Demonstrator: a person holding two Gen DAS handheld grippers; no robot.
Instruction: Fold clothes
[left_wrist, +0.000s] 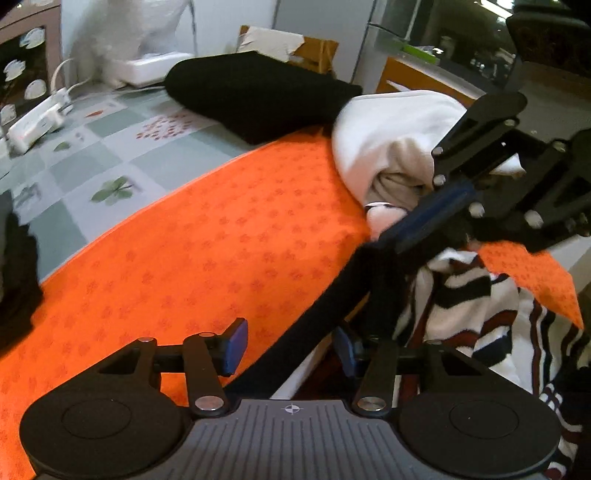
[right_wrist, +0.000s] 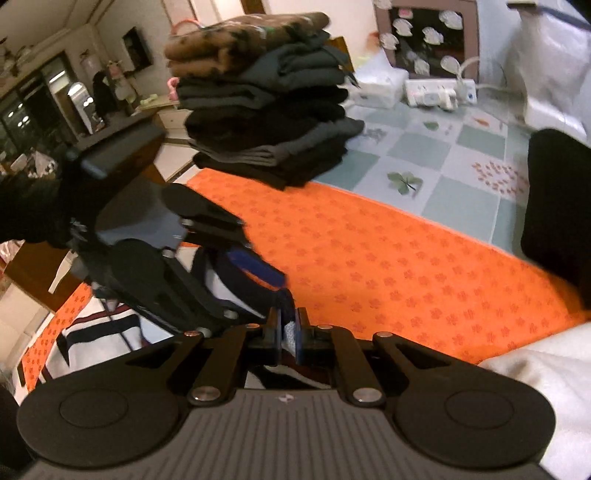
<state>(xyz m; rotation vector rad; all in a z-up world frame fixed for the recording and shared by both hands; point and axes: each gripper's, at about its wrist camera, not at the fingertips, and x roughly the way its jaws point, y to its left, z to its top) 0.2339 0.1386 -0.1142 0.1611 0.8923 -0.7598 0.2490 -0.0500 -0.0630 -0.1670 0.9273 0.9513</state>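
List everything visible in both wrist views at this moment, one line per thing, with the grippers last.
Orange mat: one, orange with a small flower print, spread over the table.
Tablecloth: one, pale green and white checks with leaf prints, under the mat.
Striped garment: one, white with black and dark red stripes, hanging off the mat's near edge.
White garment: one, white, bunched at the mat's far right.
Black garment: one, folded, behind the mat.
Stack of folded clothes: one, dark with a brown top piece, far left.
Power strip: one, white, by the wall.
Left gripper: open, around a black fabric edge.
Right gripper: shut on fabric.
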